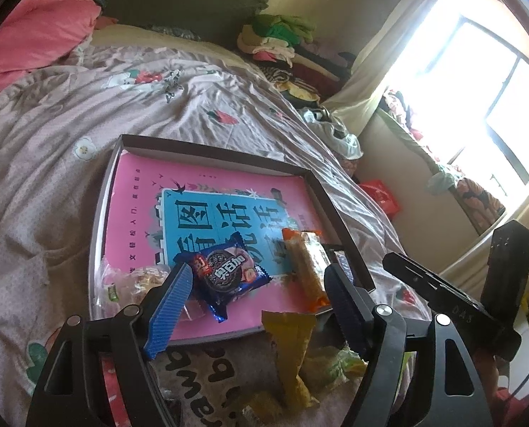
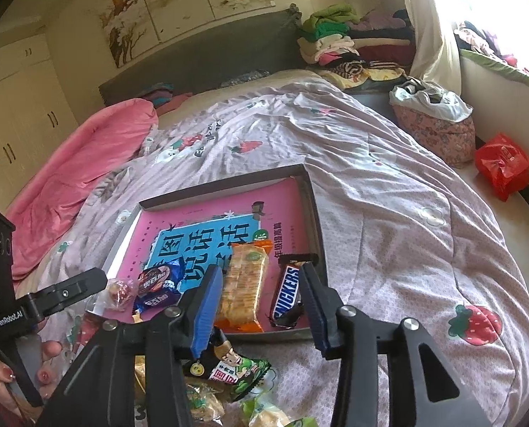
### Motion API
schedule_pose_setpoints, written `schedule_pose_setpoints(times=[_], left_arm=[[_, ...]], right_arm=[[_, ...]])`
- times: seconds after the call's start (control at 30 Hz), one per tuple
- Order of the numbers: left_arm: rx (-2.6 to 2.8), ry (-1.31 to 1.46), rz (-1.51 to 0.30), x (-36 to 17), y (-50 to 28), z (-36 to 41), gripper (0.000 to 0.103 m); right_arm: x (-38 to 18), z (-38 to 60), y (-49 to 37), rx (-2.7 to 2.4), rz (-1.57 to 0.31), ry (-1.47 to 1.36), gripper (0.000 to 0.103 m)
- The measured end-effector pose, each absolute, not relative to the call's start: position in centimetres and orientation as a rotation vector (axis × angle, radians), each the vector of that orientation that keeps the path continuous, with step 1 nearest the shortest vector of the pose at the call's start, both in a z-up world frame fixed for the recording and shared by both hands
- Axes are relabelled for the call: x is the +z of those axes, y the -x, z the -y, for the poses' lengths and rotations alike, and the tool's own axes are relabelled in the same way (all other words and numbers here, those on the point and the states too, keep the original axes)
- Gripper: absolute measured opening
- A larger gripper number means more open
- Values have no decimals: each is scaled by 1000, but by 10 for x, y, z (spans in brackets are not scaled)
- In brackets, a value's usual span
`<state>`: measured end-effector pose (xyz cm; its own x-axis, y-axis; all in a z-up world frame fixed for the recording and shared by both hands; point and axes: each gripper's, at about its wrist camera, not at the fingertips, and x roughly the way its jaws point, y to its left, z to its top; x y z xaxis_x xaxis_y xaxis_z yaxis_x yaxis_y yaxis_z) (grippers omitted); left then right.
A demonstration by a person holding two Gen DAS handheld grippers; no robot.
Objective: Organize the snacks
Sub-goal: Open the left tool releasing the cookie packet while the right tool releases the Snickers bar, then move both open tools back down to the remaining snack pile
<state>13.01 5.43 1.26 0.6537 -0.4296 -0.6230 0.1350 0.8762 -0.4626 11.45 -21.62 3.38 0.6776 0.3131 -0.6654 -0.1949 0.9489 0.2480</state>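
Hovering with jaws wide and empty, the left gripper (image 1: 257, 281) frames a blue cookie packet (image 1: 225, 274) in the shallow grey cardboard tray (image 1: 207, 151); the right gripper (image 2: 261, 284), parted around nothing, has a brown Snickers bar (image 2: 287, 293) at its one o'clock.

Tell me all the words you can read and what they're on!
"SNICKERS": chocolate bar in the tray.
"GenRobot.AI": left gripper's body.
"看图说话": pink book's blue panel.
"奥百加": blue cookie packet.
"年级提高篇": book, right edge.
Bedspread lettering: cut off, unreadable.
Other wrappers: too small or blurred.
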Motion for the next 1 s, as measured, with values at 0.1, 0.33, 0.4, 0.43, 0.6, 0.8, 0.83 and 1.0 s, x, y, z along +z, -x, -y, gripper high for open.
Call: schedule_pose_setpoints(times=[0.1, 0.33, 0.4, 0.43, 0.6, 0.8, 0.83, 1.0], left_arm=[[-326, 396, -795, 14, -128, -56, 78], [-321, 388, -795, 18, -122, -57, 78], [-315, 380, -799, 19, -120, -56, 78], [-315, 376, -800, 19, -119, -55, 78], [-318, 362, -808, 20, -113, -51, 78], [-322, 352, -813, 22, -107, -48, 78], [-323, 351, -814, 22, -106, -48, 78], [-321, 348, -819, 23, -104, -48, 78]], right_arm=[[34, 214, -113, 291, -775, -156, 45], [37, 211, -106, 306, -771, -141, 48], [38, 210, -104, 312, -770, -136, 49], [38, 210, -103, 316, -770, -133, 50], [40, 207, -97, 326, -766, -117, 51], [40, 206, -92, 336, -768, -106, 52], [40, 205, -91, 339, -769, -105, 52], [40, 202, -86, 350, -771, -86, 55]])
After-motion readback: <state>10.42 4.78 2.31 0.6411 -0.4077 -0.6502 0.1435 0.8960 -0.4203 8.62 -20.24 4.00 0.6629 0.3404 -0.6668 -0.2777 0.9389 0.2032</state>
